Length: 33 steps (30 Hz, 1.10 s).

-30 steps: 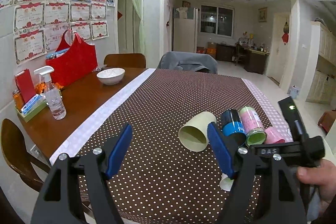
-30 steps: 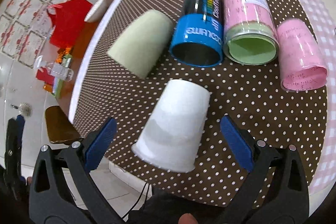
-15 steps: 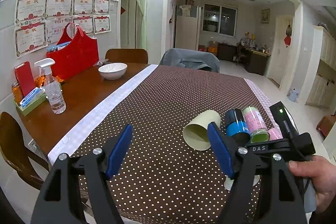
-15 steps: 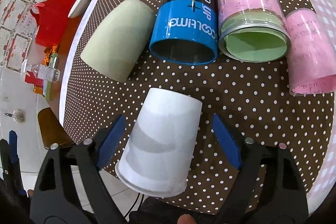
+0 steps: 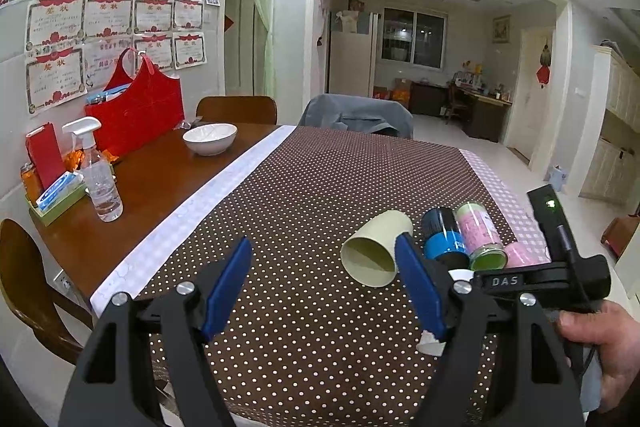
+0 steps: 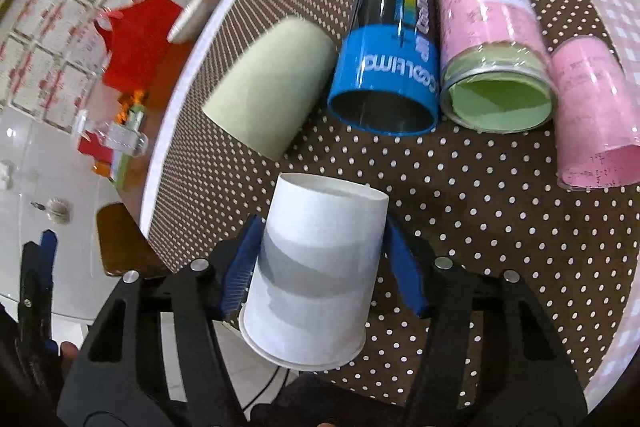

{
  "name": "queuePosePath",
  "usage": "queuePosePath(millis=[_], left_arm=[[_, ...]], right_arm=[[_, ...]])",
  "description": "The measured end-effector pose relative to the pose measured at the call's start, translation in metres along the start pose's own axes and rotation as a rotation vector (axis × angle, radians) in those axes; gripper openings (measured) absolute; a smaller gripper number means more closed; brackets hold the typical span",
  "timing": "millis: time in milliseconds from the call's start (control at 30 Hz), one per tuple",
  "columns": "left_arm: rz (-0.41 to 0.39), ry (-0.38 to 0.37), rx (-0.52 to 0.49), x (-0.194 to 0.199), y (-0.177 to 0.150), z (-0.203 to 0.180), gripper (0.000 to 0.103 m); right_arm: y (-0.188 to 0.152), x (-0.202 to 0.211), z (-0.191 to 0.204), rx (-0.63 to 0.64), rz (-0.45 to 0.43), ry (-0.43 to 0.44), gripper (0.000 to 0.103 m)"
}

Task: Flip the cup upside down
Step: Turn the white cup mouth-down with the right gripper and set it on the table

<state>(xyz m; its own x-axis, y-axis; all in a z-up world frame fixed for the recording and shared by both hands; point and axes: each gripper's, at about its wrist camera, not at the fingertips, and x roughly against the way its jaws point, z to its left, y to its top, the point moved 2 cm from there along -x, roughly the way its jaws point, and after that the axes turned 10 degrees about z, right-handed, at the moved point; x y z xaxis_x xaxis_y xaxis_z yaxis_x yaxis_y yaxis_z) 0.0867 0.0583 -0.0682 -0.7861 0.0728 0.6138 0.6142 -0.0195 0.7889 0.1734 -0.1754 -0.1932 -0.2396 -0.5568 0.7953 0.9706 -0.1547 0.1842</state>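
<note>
Gripping the white cup (image 6: pixel 316 267), right gripper (image 6: pixel 320 267) hides it leftward.

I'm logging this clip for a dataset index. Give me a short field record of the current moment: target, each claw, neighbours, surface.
target: white cup, lying on its side, rim toward the camera
right claw: pads against both sides of the white cup
left claw: open, holding nothing, above the cloth
neighbours: green cup, blue can, green jar, pink tube, all on their sides in a row beyond the white cup
surface: dotted brown cloth on a table
flip: not yet done
</note>
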Motion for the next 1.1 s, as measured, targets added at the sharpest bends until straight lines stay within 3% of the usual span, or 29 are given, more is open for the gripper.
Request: queuePosePath(millis=[100, 300, 567, 800, 1100], left_arm=[[-0.002, 0.000, 0.002, 0.001, 0.001, -0.001, 0.073], [-0.007, 0.003, 0.007, 0.001, 0.002, 0.000, 0.073], [-0.010, -0.008, 0.012, 0.001, 0.001, 0.000, 0.073], [-0.010, -0.008, 0.021, 0.001, 0.001, 0.001, 0.073], [-0.009, -0.009, 0.026, 0.001, 0.001, 0.003, 0.073]], right_arm=[[-0.005, 0.007, -0.001, -0.002, -0.047, 0.037, 0.061], [-0.013, 0.029, 0.014, 0.052, -0.213, 0.016, 0.061], [-0.025, 0.045, 0.030, 0.179, -0.496, -0.190, 0.061], [-0.031, 0.029, 0.035, 0.252, -0.575, -0.330, 0.061], [-0.037, 0.005, 0.033, 0.322, -0.603, -0.483, 0.061]])
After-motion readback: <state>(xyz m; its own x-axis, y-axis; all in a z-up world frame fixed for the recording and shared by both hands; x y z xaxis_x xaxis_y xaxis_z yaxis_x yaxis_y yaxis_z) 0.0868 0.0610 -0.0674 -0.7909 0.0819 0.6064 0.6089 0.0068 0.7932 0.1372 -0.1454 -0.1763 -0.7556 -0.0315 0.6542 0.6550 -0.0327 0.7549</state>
